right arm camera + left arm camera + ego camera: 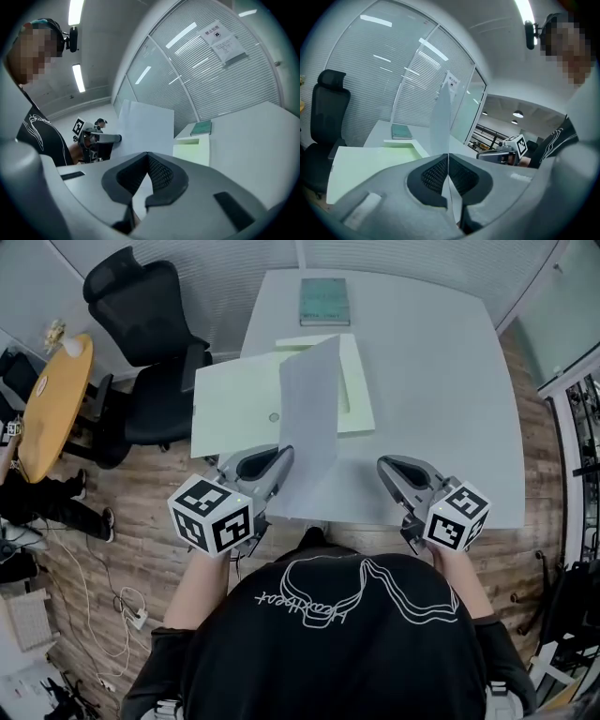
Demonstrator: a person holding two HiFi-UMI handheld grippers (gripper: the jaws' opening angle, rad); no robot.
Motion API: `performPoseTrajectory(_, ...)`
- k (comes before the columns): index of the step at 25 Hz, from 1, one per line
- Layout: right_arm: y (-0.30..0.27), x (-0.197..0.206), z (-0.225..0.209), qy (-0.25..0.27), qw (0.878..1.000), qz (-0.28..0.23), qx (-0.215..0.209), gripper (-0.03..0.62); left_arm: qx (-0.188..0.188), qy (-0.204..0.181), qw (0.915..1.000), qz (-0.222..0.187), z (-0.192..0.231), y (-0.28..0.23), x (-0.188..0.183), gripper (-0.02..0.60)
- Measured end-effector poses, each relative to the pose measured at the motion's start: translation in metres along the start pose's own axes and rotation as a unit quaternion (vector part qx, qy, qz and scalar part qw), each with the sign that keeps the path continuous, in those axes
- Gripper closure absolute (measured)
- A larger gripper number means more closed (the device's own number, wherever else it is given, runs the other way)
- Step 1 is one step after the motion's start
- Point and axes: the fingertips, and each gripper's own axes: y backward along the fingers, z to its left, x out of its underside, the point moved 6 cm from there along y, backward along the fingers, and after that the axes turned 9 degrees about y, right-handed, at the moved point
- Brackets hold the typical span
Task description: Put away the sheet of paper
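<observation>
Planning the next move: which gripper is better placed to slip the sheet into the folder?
Left. The left gripper is shut on the sheet of paper, beside the open green folder; the right gripper is shut, holding nothing.

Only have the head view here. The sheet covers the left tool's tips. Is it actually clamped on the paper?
Observer: Yes. In the left gripper view the left tool is shut on the sheet of paper, which runs edge-on between its pads.
Operator: Right tool holding anything?
Observer: No. The right gripper view shows the right tool shut with nothing between its tips. The sheet stands apart from it, over toward the left tool.
Operator: Anything on the wall past the table?
Observer: A printed notice is stuck on the glass wall, above your frame.
</observation>
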Motion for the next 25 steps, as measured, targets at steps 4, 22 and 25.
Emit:
performPoseTrajectory(4, -0.033, -0.001, -0.013, -0.029, 1.0, -0.002, 0.001, 0.585, 0.007, 0.003, 0.9999, 0.008, 0.037, 0.005, -0.018, 0.571)
performPoseTrajectory(22, -0.08, 0.014, -0.047, -0.066, 0.995, 0.015, 0.076, 0.585, 0.013, 0.014, 0.9995, 0.026, 0.147, 0.021, -0.06, 0.571)
performPoseTrajectory(25, -0.082, 0.018, -0.05, -0.073, 0.994, 0.018, 0.082, 0.585, 0.007, 0.01, 0.9994, 0.031, 0.157, 0.02, -0.062, 0.571)
